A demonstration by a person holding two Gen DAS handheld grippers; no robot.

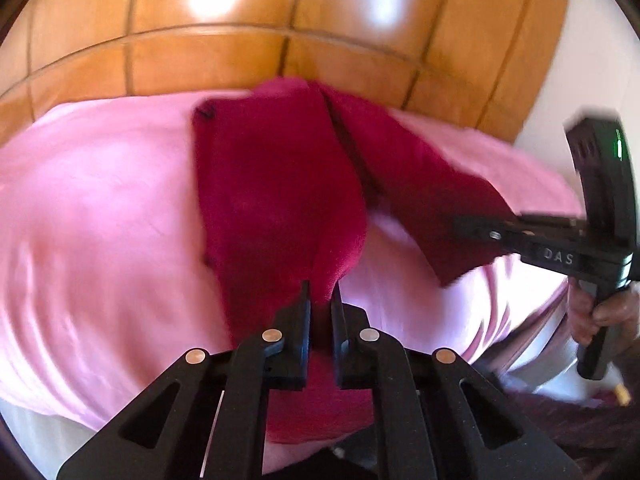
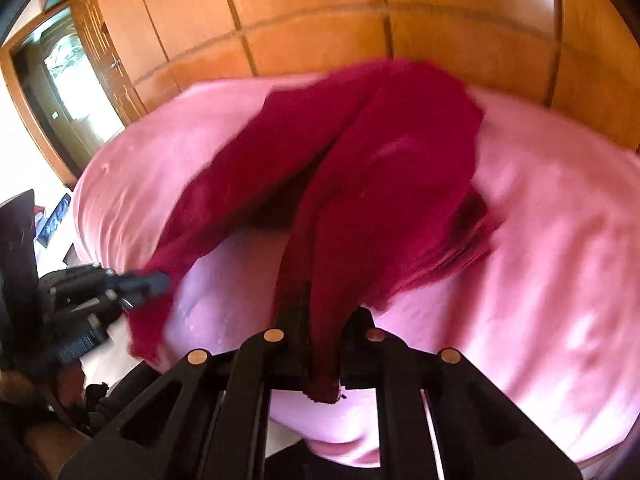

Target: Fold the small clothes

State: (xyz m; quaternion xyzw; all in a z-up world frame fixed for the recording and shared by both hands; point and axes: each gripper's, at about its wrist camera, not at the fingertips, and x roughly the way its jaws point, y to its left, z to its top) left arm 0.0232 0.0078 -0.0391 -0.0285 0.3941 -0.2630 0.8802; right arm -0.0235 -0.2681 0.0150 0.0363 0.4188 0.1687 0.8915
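Now each hand-held gripper, left (image 1: 321, 292) and right (image 2: 325, 320), pinches a near corner of the crimson garment (image 1: 276, 200) on the pink bedsheet (image 1: 100, 200); lift both evenly, keeping the cloth taut.

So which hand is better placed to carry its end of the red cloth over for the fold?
Neither clearly. The left gripper and the right gripper are each shut on a near end of the red cloth, on the pink sheet. Probably both should move together.
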